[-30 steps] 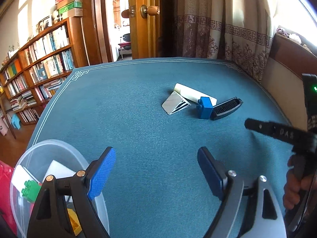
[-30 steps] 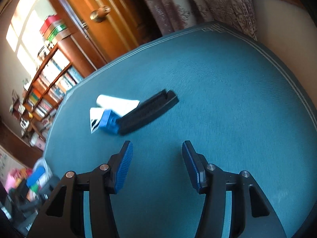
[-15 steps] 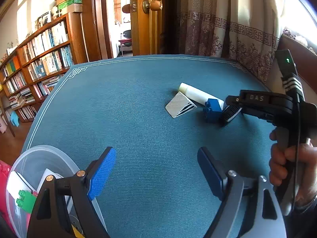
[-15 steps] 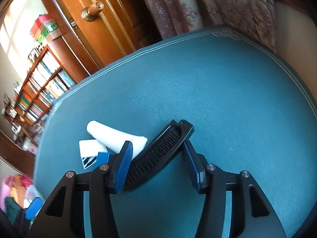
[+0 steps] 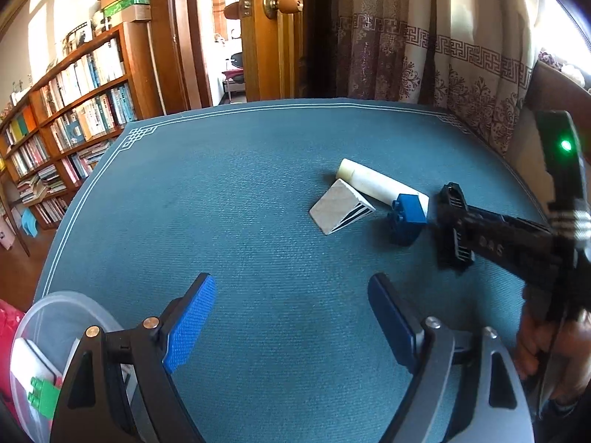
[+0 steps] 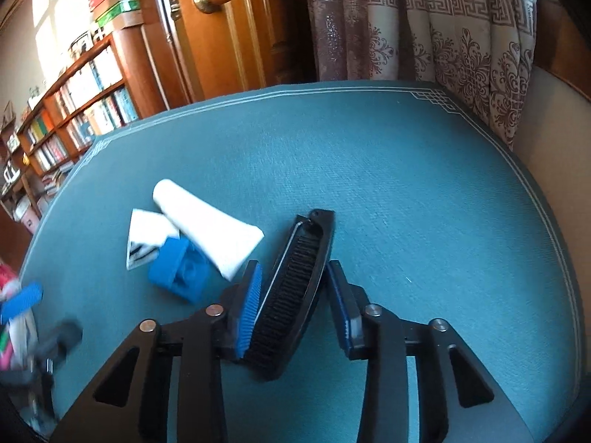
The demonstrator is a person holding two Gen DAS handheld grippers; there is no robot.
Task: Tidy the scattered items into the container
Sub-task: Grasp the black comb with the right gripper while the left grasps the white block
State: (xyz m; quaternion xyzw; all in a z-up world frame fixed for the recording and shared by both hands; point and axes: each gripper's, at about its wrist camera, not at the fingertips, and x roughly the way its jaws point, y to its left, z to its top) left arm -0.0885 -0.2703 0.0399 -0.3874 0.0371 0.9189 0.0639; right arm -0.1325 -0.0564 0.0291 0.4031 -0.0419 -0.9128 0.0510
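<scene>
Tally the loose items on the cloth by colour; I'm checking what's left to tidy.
White: 2, tube and wedge
Blue: 1, brick
Black: 1, comb in the right claw
Total: 4

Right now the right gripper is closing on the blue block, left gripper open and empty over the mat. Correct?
Not the blue block. The right wrist view shows the right gripper with its fingers either side of the black comb; the block lies off to the left beside the white tube. The left gripper is open and empty over the mat, as you said.
</scene>
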